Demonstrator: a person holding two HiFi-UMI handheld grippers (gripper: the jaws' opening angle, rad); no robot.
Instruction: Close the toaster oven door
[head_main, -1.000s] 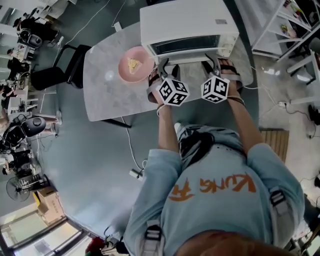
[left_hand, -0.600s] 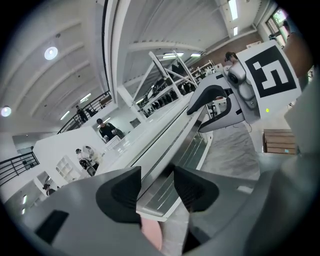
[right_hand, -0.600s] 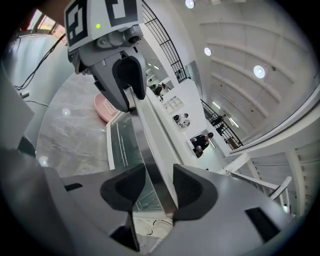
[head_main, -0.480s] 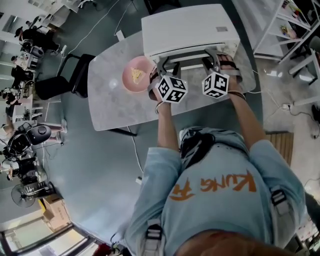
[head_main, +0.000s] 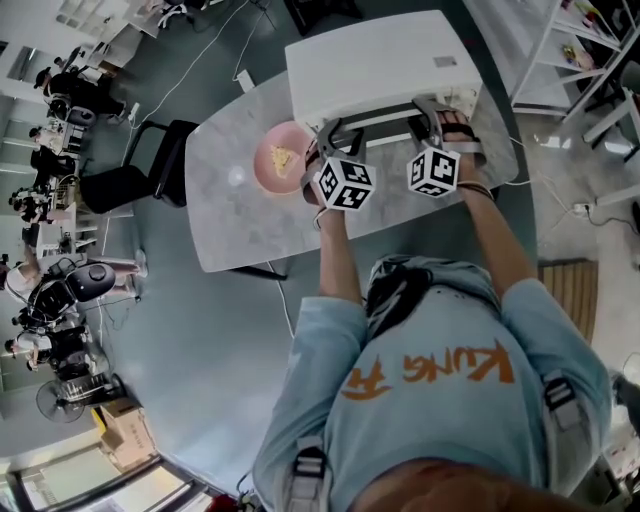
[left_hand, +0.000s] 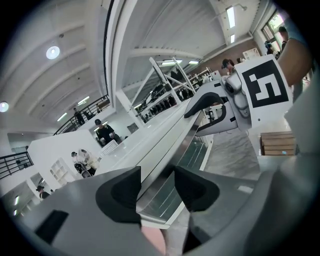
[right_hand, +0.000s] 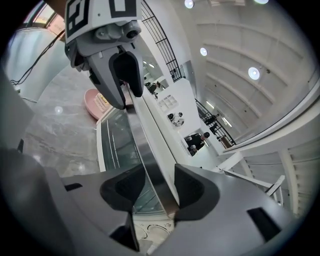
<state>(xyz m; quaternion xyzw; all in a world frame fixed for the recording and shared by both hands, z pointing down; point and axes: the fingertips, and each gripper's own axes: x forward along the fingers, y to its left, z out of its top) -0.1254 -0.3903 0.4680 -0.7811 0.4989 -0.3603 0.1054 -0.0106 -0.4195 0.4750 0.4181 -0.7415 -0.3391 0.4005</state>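
The white toaster oven (head_main: 380, 60) stands at the far edge of the marble table (head_main: 240, 220), its glass door (left_hand: 192, 150) almost upright against the body. Both grippers sit on the door's metal handle bar (head_main: 380, 118). My left gripper (head_main: 325, 135) is at the bar's left end. Its jaws are opening, and the bar (left_hand: 170, 145) runs between the pads (left_hand: 125, 192) without being pressed. My right gripper (head_main: 432, 118) is at the right end, where its pads (right_hand: 192, 190) close on the bar (right_hand: 155, 165).
A pink plate (head_main: 280, 160) with a piece of food sits left of the oven, close to the left gripper. A black chair (head_main: 150, 165) stands beyond the table's left side. White shelving (head_main: 580, 50) is at the right. People and desks are far off at the left.
The door has swung up from part open, with its glass showing, to almost flat against the oven. Both grippers rose and moved forward with the handle.
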